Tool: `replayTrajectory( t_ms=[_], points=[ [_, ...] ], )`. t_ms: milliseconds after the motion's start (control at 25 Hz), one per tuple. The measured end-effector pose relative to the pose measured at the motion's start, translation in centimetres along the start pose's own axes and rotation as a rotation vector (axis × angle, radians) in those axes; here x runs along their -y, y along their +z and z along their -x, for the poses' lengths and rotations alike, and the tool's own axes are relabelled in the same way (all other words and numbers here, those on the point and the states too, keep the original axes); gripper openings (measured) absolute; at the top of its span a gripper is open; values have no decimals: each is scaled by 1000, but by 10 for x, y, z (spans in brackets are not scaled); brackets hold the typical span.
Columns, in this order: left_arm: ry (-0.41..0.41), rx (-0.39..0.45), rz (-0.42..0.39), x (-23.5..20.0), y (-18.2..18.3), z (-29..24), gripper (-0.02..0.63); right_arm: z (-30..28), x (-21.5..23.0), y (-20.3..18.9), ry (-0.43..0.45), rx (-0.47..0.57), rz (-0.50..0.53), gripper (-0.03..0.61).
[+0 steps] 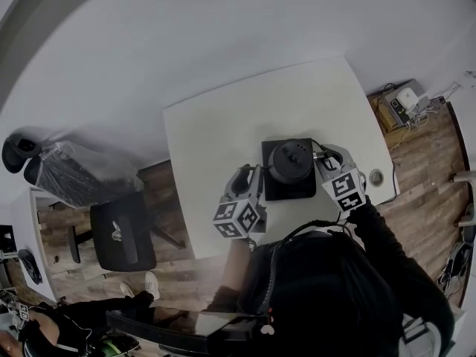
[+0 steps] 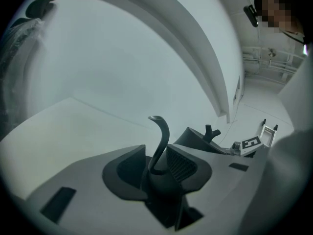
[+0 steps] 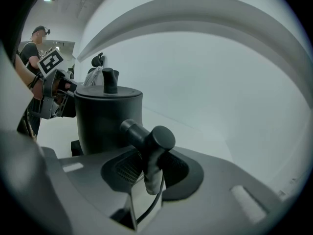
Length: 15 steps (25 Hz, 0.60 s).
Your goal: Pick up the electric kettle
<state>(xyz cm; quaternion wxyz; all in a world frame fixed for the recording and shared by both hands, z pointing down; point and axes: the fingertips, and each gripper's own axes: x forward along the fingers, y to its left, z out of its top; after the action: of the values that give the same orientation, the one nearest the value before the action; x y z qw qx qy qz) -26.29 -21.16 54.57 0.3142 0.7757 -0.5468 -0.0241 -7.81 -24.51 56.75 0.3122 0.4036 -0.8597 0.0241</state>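
Nearest us in the head view is the person's dark sleeve [image 1: 387, 248], filling the lower right of the frame and running up to the right gripper [image 1: 324, 157]. Its jaws are clamped on the handle [image 3: 149, 137] of the electric kettle [image 1: 290, 160]. In the right gripper view we see the handle's upright grip pinched between the two pads. The left gripper [image 1: 251, 175] has its jaws wide apart. The kettle's gooseneck spout [image 2: 160, 136] rises between them, close to the right-hand pad, and we cannot tell whether it touches.

The kettle is black and its lid [image 3: 107, 91] is on, so we cannot see what is inside. It stands upright on a black square base [image 1: 290, 192] near the middle of the head view, on the near part of the white table [image 1: 223, 132]. Its spout-to-handle line runs across the frame, with the spout to the left and the handle to the right.

At the upper right, a brown box [image 1: 387, 116] on the wooden floor [image 1: 424, 192] holds a white device [image 1: 407, 97] and cables. A black office chair [image 1: 123, 236] stands at the left of the frame, and a white wall [image 1: 186, 36] fills the top.
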Motion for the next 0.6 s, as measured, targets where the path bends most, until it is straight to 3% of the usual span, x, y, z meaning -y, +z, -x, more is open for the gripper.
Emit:
replayTrajectory(
  t_ms=[160, 280, 480, 600],
  points=[
    [-8, 16, -3, 3, 1, -4, 120, 0, 0, 0, -3, 3, 0, 90],
    [-3, 18, -26, 4, 1, -4, 76, 1, 0, 1, -4, 5, 3, 89],
    [75, 10, -116, 0, 2, -6, 50, 0, 2, 5, -22, 10, 3, 87],
    [89, 9, -129, -1, 4, -5, 46, -1, 2, 8, -26, 9, 1, 87]
  ],
)
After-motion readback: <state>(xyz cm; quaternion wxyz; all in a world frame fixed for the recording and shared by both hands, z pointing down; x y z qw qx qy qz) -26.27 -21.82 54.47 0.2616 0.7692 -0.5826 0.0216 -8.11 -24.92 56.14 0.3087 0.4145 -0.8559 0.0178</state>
